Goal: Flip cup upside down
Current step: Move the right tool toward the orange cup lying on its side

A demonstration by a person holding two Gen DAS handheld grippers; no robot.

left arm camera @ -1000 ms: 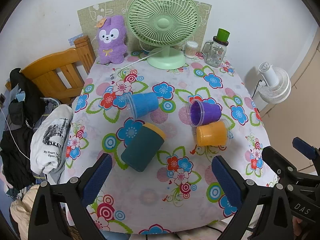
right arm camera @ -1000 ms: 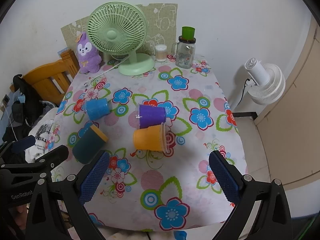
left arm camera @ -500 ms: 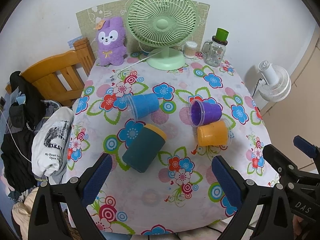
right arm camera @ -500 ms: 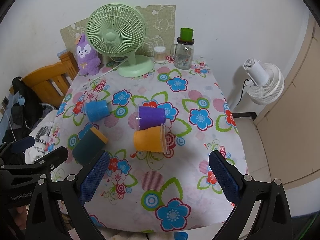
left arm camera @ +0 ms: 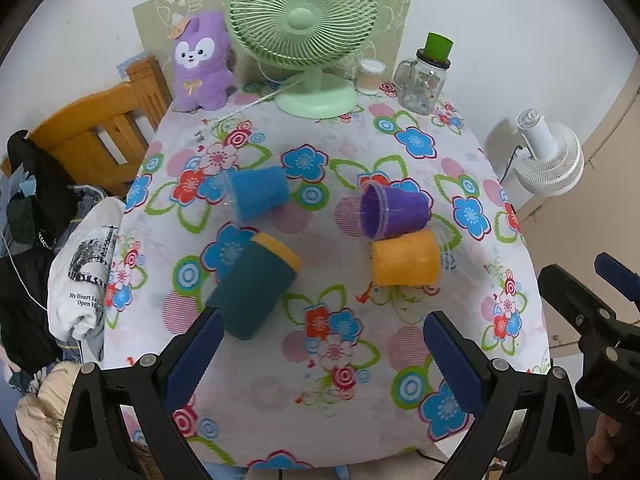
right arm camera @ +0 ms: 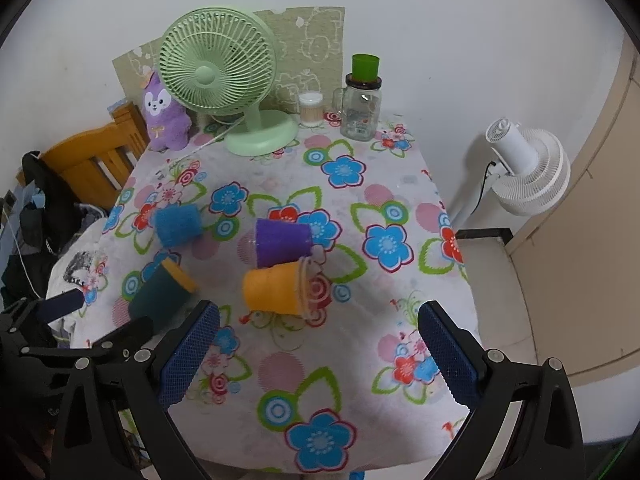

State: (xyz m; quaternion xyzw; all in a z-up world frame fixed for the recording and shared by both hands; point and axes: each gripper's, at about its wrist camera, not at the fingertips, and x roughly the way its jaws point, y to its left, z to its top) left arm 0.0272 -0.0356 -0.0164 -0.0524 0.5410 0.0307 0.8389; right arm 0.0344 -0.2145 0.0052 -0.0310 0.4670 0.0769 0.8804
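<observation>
In front of the green desk fan, four plastic cups lie sideways on the floral-clothed counter, unflipped. Left gripper and right gripper hover spread wide and empty, probably readying an approach.

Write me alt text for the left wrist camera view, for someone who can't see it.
Four cups lie on their sides on a floral tablecloth: blue cup, purple cup, orange cup and dark teal cup. The open left tongs hover above the near edge, empty; a green fan stands behind.

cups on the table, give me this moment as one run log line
stage: approach | left gripper: open, empty | right gripper: open, empty | blue cup, purple cup, orange cup, dark teal cup: all on sides | flipped: none
</observation>
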